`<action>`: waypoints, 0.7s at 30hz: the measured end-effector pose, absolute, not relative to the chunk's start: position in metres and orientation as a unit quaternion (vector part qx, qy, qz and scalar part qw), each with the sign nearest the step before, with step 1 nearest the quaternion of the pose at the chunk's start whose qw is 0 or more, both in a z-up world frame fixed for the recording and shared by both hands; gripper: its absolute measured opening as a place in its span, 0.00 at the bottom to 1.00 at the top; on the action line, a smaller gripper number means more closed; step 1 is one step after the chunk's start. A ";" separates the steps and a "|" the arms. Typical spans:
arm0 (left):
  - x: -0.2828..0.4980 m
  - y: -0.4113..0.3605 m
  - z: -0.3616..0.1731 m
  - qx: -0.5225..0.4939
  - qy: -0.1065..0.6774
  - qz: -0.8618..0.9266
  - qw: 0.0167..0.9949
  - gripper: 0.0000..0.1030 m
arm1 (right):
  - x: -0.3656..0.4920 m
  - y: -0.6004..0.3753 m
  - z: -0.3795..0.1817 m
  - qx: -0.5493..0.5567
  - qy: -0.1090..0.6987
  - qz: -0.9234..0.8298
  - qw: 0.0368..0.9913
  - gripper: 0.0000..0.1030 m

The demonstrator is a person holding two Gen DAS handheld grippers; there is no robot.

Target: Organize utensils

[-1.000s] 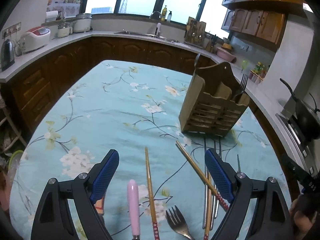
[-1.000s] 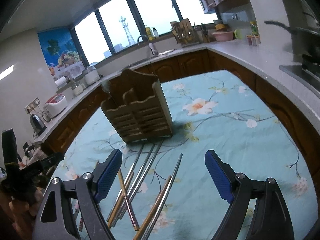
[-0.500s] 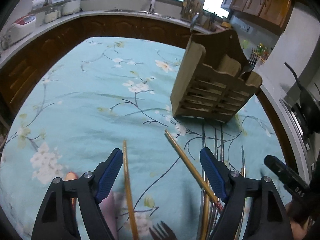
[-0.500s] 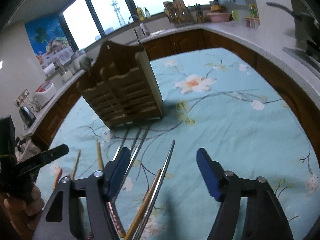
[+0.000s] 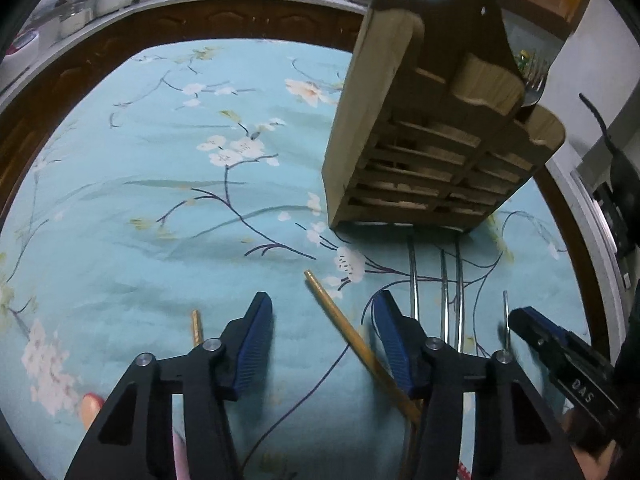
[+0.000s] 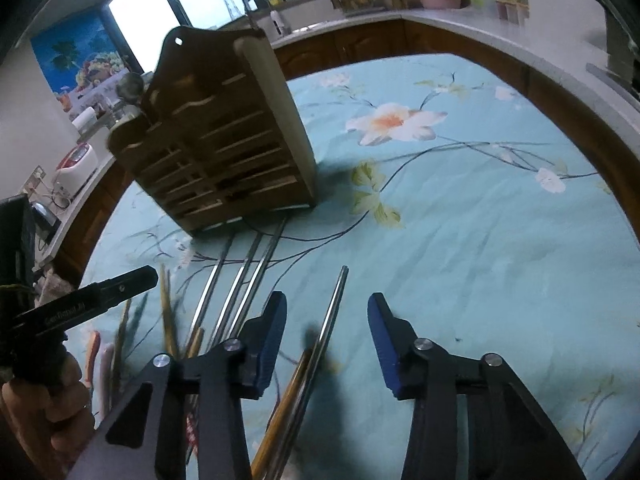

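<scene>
A slatted wooden utensil holder stands on the floral tablecloth, with a fork in its right compartment; it also shows in the right wrist view. My left gripper is open low over a wooden chopstick that lies between its fingers. My right gripper is open over a metal chopstick and a wooden one. Three metal chopsticks lie in front of the holder. A second wooden chopstick lies left of my left gripper.
Pink and orange handles lie at the table's near left. The right gripper's finger shows at the right of the left wrist view. A kitchen counter with jars and a rice cooker rings the table. A stove stands at the right.
Both grippers have moved forward and down toward the chopsticks and the holder. Both sets of jaws have narrowed but stay open.
</scene>
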State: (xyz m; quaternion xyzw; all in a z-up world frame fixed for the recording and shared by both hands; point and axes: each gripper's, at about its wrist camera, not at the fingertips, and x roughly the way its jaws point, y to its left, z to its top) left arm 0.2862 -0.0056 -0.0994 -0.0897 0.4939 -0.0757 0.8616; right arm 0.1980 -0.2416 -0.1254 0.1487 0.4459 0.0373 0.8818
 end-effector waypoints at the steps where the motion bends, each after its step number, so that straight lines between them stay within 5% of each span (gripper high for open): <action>1: 0.290 -0.007 -0.102 -0.089 0.497 -0.077 0.860 0.46 | 0.201 -0.242 -0.127 0.149 0.448 0.035 0.881 0.34; 8: 0.303 -0.018 -0.113 -0.076 0.505 -0.076 0.856 0.36 | 0.221 -0.235 -0.133 0.129 0.466 0.019 0.875 0.20; 11: 0.305 -0.021 -0.114 -0.064 0.502 -0.071 0.859 0.20 | 0.228 -0.229 -0.133 0.103 0.473 0.010 0.875 0.16; 14: 0.306 -0.022 -0.116 -0.058 0.500 -0.072 0.861 0.15 | 0.229 -0.225 -0.134 0.081 0.476 -0.001 0.876 0.08; 21: 0.301 -0.018 -0.111 -0.062 0.493 -0.083 0.864 0.05 | 0.227 -0.226 -0.133 0.087 0.470 0.006 0.878 0.06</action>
